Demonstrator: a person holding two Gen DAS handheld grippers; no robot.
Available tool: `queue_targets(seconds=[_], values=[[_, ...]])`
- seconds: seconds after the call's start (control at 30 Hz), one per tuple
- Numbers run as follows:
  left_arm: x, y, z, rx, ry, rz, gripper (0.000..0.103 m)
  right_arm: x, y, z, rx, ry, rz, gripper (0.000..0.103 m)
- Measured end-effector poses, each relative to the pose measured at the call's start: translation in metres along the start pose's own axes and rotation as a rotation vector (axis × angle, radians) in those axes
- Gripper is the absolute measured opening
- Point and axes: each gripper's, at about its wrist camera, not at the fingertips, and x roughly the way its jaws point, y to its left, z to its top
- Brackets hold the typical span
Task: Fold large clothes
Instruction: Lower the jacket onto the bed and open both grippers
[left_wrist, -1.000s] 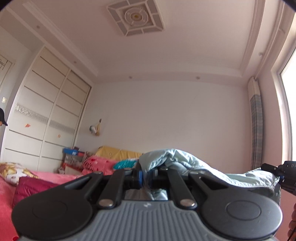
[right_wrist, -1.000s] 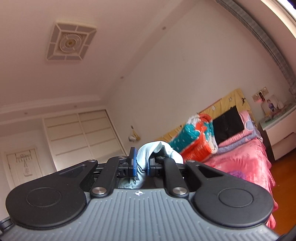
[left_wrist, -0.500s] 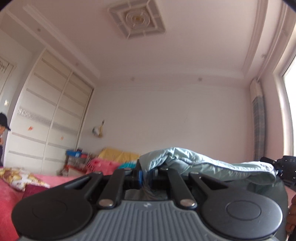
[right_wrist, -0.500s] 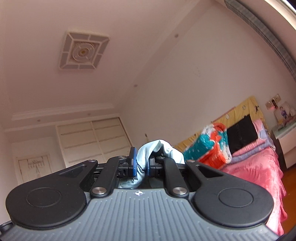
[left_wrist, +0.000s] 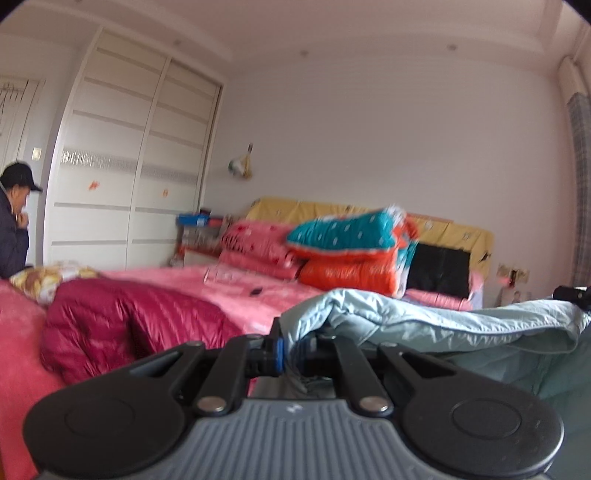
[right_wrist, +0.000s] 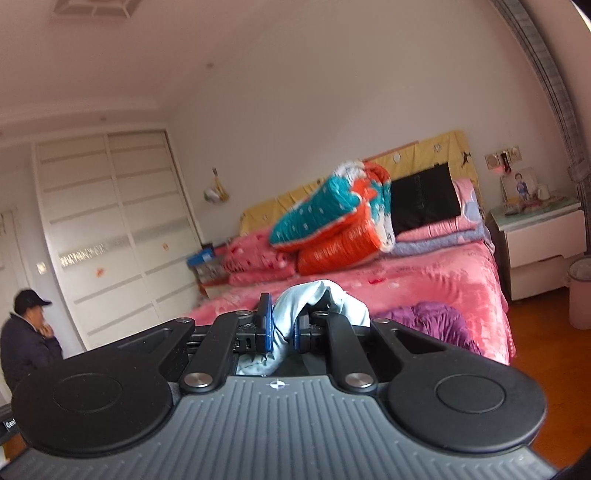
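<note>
A pale blue padded garment (left_wrist: 436, 317) stretches from my left gripper (left_wrist: 291, 350) off to the right of the left wrist view, held above the pink bed (left_wrist: 221, 288). That gripper is shut on one edge of the garment. My right gripper (right_wrist: 282, 326) is shut on another bunched edge of the same pale blue garment (right_wrist: 317, 299). A dark red puffer jacket (left_wrist: 122, 325) lies on the bed to the left. A purple garment (right_wrist: 439, 321) lies on the bed's near right side.
Folded quilts in teal and orange (left_wrist: 354, 251) are stacked by the yellow headboard (left_wrist: 443, 225). A person in a dark cap (left_wrist: 14, 221) stands at the far left by the white wardrobe (left_wrist: 129, 177). A white nightstand (right_wrist: 539, 236) and pink bin (right_wrist: 580, 291) flank the bed.
Both views have tipped down from the ceiling to the bed. Both grippers have swung down and across with the pale blue garment still held between them.
</note>
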Motion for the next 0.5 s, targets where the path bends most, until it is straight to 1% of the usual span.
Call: queue_targets(seconds=[0.17,0.27,0.3,0.33,0.4,0.47,0.5], values=[[0.038,0.003,-0.031,0.006,0.078,0.022,0.005,0.059,-0.021,-0.038,0.011,0.111,-0.048,0.013],[0.057,0.005,-0.049,0.019,0.117,0.033,0.005,0.082,-0.032,-0.064,0.033,0.167,-0.067,0.013],[0.064,0.005,-0.054,0.023,0.131,0.037,0.005,0.083,-0.036,-0.074,0.040,0.187,-0.072,0.014],[0.071,0.005,-0.061,0.028,0.147,0.043,0.006,0.093,-0.039,-0.081,0.043,0.205,-0.079,0.016],[0.087,0.006,-0.070,0.042,0.176,0.057,0.010,0.102,-0.046,-0.097,0.049,0.237,-0.094,0.018],[0.101,0.006,-0.081,0.059,0.211,0.072,0.013,0.112,-0.050,-0.108,0.052,0.265,-0.101,0.024],[0.106,0.007,-0.085,0.067,0.228,0.079,0.020,0.117,-0.051,-0.115,0.052,0.284,-0.102,0.037]])
